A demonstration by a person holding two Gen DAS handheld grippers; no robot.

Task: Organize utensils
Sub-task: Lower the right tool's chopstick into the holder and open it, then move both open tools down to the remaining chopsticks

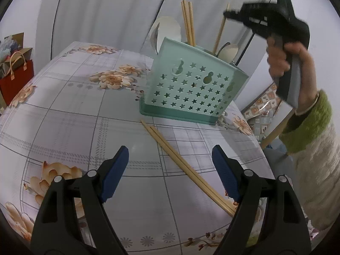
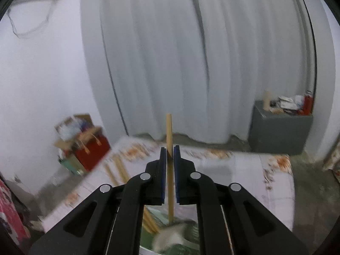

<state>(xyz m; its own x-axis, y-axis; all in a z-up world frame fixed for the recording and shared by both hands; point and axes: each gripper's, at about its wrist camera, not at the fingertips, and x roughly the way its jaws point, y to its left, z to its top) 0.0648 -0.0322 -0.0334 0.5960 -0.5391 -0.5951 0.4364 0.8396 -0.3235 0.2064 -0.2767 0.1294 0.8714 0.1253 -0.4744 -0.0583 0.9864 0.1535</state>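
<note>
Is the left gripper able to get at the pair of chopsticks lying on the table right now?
Probably yes: the left gripper is open, the chopsticks lie between its fingers, nothing covers them.

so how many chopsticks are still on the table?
2, lying side by side on the tablecloth in front of the green holder, between the open left tongs: chopsticks. More stand in the holder.

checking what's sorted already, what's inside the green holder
In the green holder: upright chopsticks, one more chopstick by the right claw, and white spoons. Their lower ends are hidden by its star-punched wall.
</note>
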